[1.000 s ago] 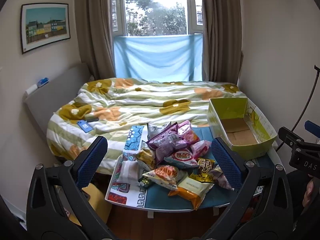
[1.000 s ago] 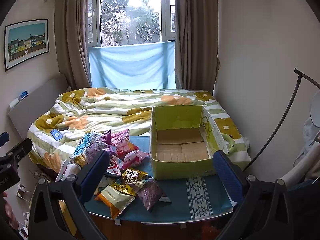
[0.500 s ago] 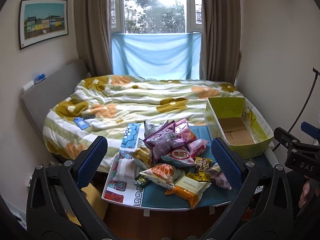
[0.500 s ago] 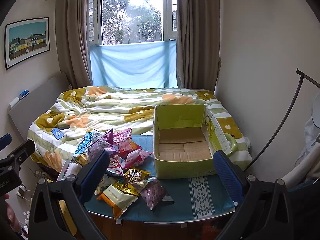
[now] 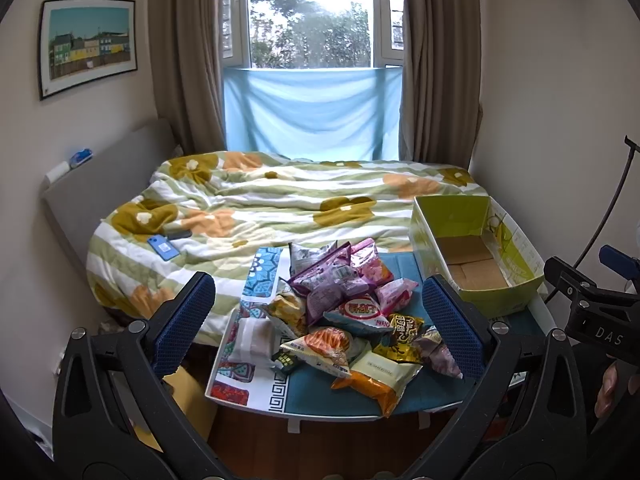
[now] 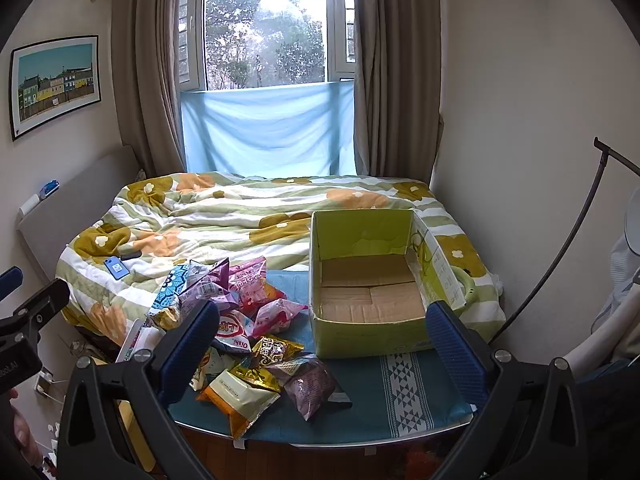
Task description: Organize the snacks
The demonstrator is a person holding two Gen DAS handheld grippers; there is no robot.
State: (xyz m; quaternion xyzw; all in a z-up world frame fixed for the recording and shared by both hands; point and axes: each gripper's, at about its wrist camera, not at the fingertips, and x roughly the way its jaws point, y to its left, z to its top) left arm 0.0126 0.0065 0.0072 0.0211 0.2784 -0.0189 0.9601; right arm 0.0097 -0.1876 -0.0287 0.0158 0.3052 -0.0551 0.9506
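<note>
My left gripper [image 5: 318, 318] is spread wide, nothing between its blue pads [image 5: 182, 322], held up off the table [image 5: 304, 404] on its near side. Seen through the gap of its fingers: the snack pile [image 5: 344, 312], heaped on the table ahead and below, well apart from the fingertips. My right gripper [image 6: 322, 344] is likewise wide and empty. From its camera the pile [image 6: 244, 332] lies ahead and to the left, partly behind the left finger; the green cardboard box [image 6: 368, 332] sits ahead, between the fingers and toward the right one.

The box stands open-topped on the right part of the table, just beside the pile, bare cardboard floor showing. Nearest me in the pile: an orange-and-cream packet [image 6: 236, 400] at the table's front edge, a purple bag [image 6: 310, 386] beside it. Pink and purple bags [image 5: 340, 272] top the far side. Behind the table, a bed with a flowered quilt [image 5: 256, 204]; a blue phone [image 5: 162, 247] lies on it.
</note>
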